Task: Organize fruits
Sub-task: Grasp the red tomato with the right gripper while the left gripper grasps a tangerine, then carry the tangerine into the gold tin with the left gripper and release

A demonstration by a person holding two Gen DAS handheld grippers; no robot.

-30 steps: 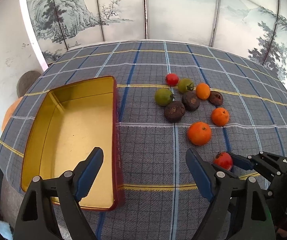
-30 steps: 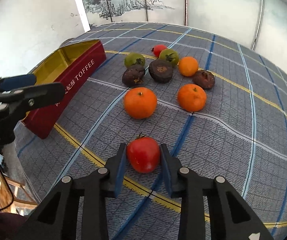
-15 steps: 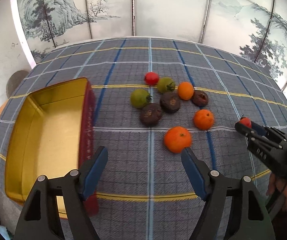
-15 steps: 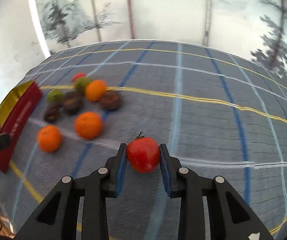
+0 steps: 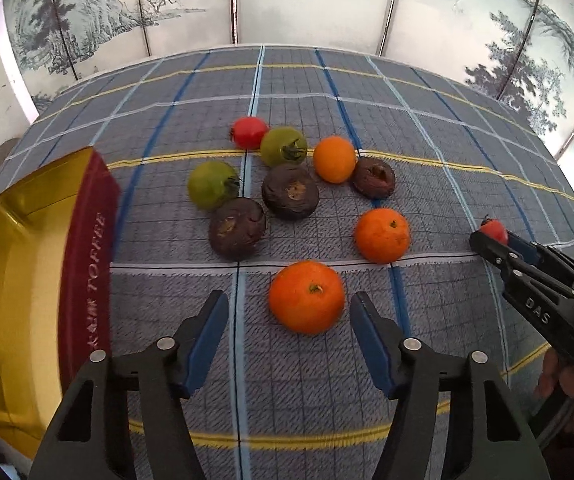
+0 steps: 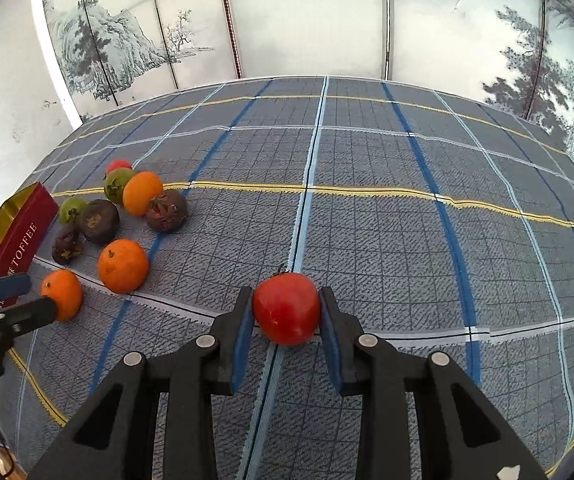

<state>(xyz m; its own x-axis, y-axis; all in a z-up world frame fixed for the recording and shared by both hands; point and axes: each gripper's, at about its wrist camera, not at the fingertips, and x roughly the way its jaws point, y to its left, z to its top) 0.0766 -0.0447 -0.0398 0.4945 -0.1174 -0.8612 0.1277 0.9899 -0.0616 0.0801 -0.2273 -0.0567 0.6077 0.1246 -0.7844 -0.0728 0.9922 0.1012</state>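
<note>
Left gripper (image 5: 289, 320) neared three oranges (image 5: 306, 297)

Left claw (image 5: 289, 342): matte black plastic body w/ triangular cut-outs, silver round screws at pivots, blue pads on inner finger (image 5: 207, 340) faces. Right claw (image 6: 287, 330): same build, black frame, silver screws, blue pads; white "DAS" lettering on its side in left wrist view, small green light near its body. Hand (image 5: 571, 398) at its grip, dark sleeve edge.
</note>
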